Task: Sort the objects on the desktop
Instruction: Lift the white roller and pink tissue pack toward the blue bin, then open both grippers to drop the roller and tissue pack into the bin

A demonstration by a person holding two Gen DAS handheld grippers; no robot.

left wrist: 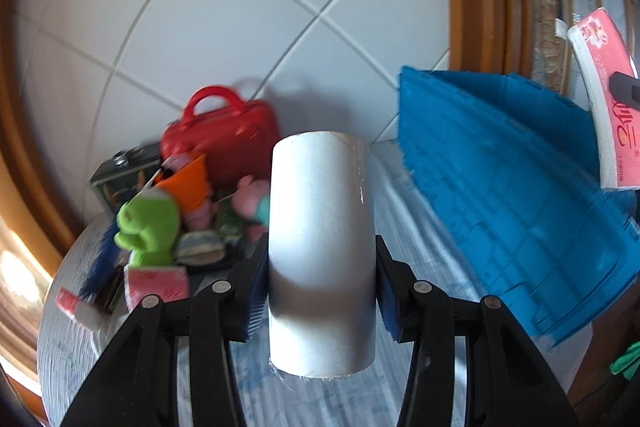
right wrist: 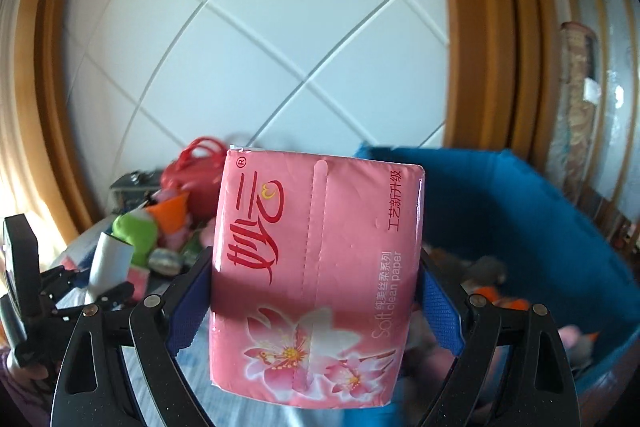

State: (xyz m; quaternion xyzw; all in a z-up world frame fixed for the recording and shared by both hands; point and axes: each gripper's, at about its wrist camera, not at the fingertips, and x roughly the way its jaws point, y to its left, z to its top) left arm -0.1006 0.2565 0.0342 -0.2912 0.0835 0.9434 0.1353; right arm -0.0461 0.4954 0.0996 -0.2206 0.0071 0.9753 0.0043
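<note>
My left gripper is shut on a white paper roll, held upright above the table; the roll also shows in the right wrist view. My right gripper is shut on a pink tissue pack, held above the table beside a blue storage bin. The pack also shows at the right edge of the left wrist view, above the blue bin. The bin holds several soft toys.
A pile sits at the table's far left: a red handbag, a green plush, a pink plush, an orange item, a dark box and a small pink pack. A tiled wall and wooden frame stand behind.
</note>
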